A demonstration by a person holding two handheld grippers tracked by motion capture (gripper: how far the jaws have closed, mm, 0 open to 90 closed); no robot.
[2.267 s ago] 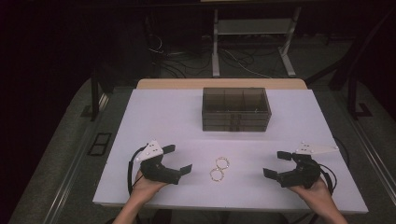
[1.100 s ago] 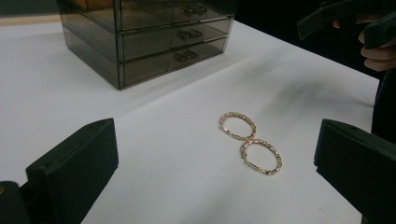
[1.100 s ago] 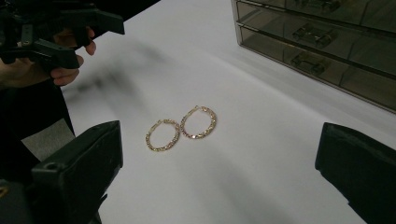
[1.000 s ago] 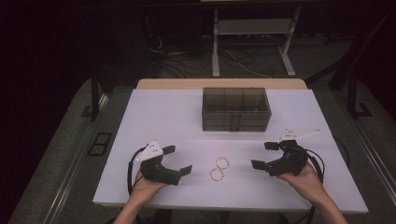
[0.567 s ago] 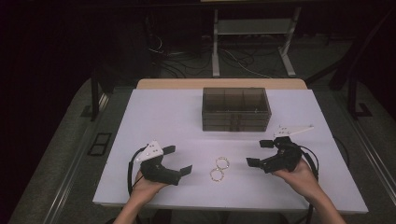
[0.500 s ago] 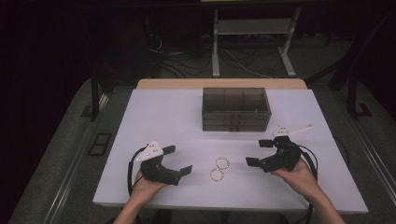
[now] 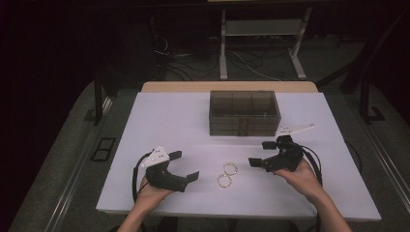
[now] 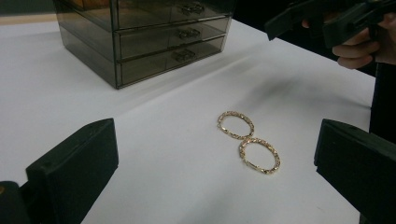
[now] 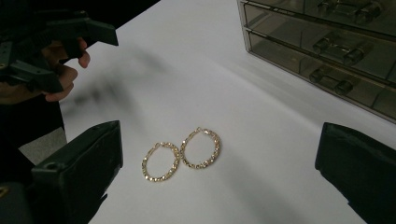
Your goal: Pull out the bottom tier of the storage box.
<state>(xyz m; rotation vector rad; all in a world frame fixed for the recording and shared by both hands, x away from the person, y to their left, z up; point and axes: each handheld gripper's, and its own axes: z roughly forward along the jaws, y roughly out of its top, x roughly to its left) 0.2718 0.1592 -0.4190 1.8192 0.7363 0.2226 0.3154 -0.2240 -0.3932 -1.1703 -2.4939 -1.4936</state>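
Note:
Two gold hoop earrings lie side by side, touching, on the white table: one hoop (image 7: 230,168) (image 8: 236,124) (image 9: 201,149) farther back, the other (image 7: 224,181) (image 8: 259,155) (image 9: 161,161) nearer the front edge. My left gripper (image 7: 186,165) (image 8: 217,172) rests left of them, open, with nothing between its jaws. Right of the hoops my right gripper (image 7: 262,153) (image 9: 219,177) stands open and empty, pointing at them. A smoky transparent drawer box (image 7: 244,112) (image 8: 144,35) (image 9: 322,42) with its drawers closed stands behind the earrings.
The white tabletop (image 7: 169,121) has bare room on both sides of the box. Cables trail from each gripper toward the front edge. Beyond the table are a dark floor, cables and a metal stand (image 7: 261,43).
My right gripper has moved left and forward from the table's right side to just right of the earrings. The left gripper and the earrings have stayed put.

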